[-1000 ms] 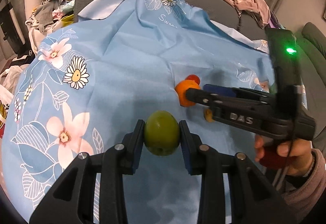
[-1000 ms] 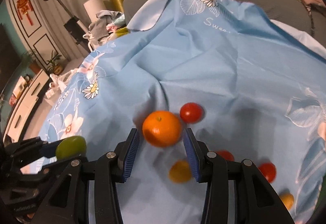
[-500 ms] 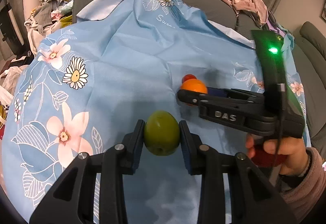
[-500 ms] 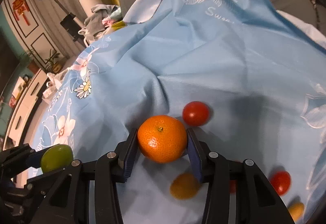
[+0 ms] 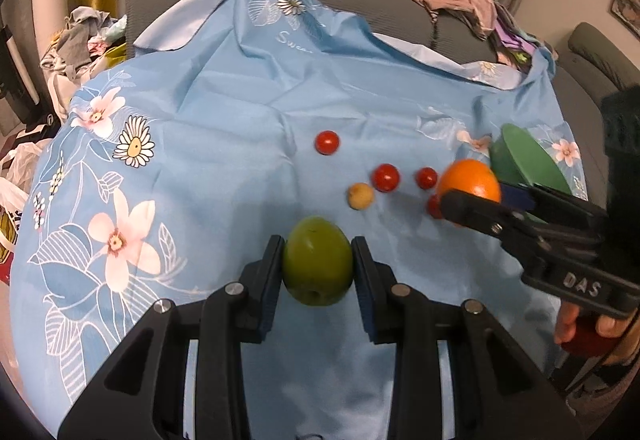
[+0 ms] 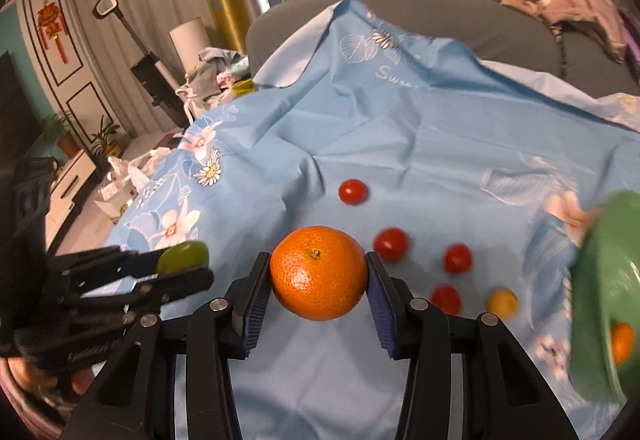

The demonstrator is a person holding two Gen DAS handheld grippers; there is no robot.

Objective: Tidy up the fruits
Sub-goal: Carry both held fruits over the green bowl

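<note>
The left gripper (image 5: 318, 266) holds a green fruit (image 5: 318, 266), smooth, egg-shaped and a little dull, pressed between its two pads above the blue cloth (image 5: 224, 144). The right gripper (image 6: 319, 273) holds an orange (image 6: 319, 273) in the same way; its peel is bright and finely dotted, with a small brown stem scar on top.

On the cloth lie several small red tomatoes: one alone farther back (image 6: 353, 191), two in a row (image 6: 391, 243) (image 6: 458, 258) and one nearer (image 6: 446, 299). Just beside this last one lies a small yellow fruit (image 6: 502, 303).

The cloth is light blue with printed pink and white flowers, and the script letters "Swee" can be read on it near the back. The side of the right gripper carries the letters "DAS" in the left wrist view.

A green bowl (image 6: 608, 292) stands at the right edge, tilted in view. Inside it one small orange fruit (image 6: 622, 342) shows; the rest of its inside is out of the picture.
</note>
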